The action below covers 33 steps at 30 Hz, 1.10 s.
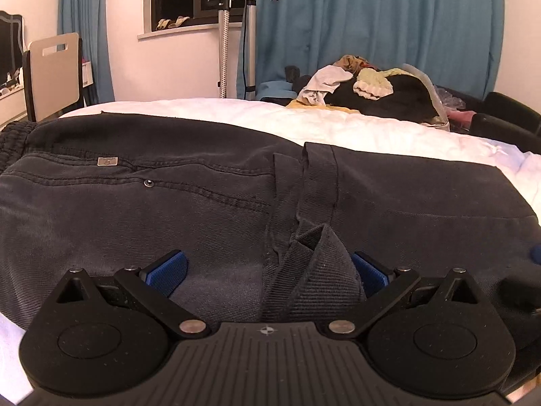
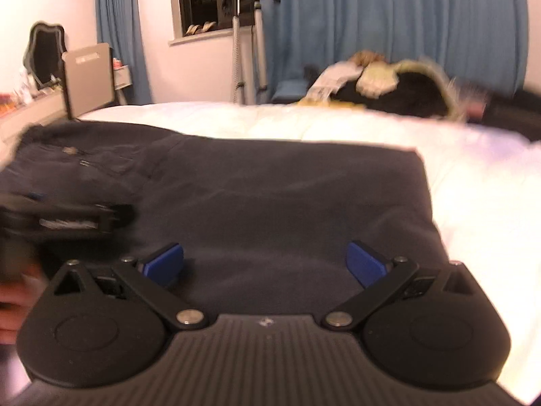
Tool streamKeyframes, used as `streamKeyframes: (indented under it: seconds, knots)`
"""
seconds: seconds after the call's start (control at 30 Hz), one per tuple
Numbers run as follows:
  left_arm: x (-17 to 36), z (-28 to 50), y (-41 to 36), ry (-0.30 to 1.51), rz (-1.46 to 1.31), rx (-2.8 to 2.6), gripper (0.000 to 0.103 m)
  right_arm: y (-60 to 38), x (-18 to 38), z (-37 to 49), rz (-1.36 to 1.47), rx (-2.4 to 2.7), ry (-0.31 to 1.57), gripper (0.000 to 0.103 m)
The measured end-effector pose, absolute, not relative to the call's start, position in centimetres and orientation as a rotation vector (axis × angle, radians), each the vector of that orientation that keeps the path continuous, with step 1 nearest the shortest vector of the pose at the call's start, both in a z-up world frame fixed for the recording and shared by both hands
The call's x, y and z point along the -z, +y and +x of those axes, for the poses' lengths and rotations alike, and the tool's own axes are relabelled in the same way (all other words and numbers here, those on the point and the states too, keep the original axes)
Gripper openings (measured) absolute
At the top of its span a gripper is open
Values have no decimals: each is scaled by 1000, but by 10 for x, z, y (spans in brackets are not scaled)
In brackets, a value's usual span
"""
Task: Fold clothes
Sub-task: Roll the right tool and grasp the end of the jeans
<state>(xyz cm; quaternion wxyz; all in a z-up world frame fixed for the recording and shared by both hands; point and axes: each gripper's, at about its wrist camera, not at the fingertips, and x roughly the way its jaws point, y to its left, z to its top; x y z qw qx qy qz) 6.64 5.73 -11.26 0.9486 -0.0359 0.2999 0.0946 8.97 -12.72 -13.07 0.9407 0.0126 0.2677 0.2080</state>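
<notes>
White bed [image 1: 338,125] carries dark trousers [image 1: 169,209] lying crosswise, waistband left; both tools, left tool [image 1: 267,270] and right tool [image 2: 265,260], gape over them, left nearer the raised cuff [image 1: 314,270].

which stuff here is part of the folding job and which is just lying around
Part of the job:
- dark trousers spread on the white bed
- left gripper, open, a fabric fold between its fingers
- right gripper, open over the trousers

Just lying about:
- heap of clothes at the far edge
- garment steamer stand
- chair
- blue curtains
</notes>
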Motion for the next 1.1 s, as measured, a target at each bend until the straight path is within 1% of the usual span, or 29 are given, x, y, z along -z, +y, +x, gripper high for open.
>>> streamKeyframes:
  seconds: [0.13, 0.2, 0.27, 0.4, 0.43, 0.5, 0.6, 0.67, 0.8, 0.83, 0.9, 1.0, 1.1]
  knots:
    - [113, 67, 59, 609, -79, -191, 103, -169, 103, 77, 167, -284, 387, 103]
    - [113, 66, 59, 608, -78, -191, 103, -193, 101, 82, 227, -141, 372, 103]
    - [113, 66, 59, 608, -80, -191, 103, -219, 115, 98, 369, -109, 462, 103]
    - [115, 65, 59, 607, -83, -188, 103, -250, 166, 126, 691, -156, 695, 103]
    - [115, 65, 59, 606, -85, -187, 103, -250, 171, 128, 715, -175, 710, 103]
    - [115, 66, 60, 607, -87, -186, 103, -245, 174, 131, 716, -224, 697, 103]
    - [115, 67, 63, 611, -97, -183, 103, -237, 171, 131, 834, -373, 677, 103]
    - [115, 68, 64, 614, -108, -185, 103, -236, 160, 127, 887, -463, 619, 103]
    - [115, 70, 65, 616, -114, -186, 103, -239, 147, 125, 1096, -729, 485, 103]
    - [116, 70, 66, 616, -115, -185, 103, -237, 143, 127, 1118, -768, 472, 103]
    - [116, 70, 66, 615, -117, -183, 103, -233, 140, 131, 1069, -693, 534, 103]
    - [116, 70, 67, 613, -126, -182, 103, -232, 158, 139, 972, -471, 676, 103]
    - [116, 69, 67, 610, -127, -183, 103, -229, 171, 147, 946, -382, 713, 100]
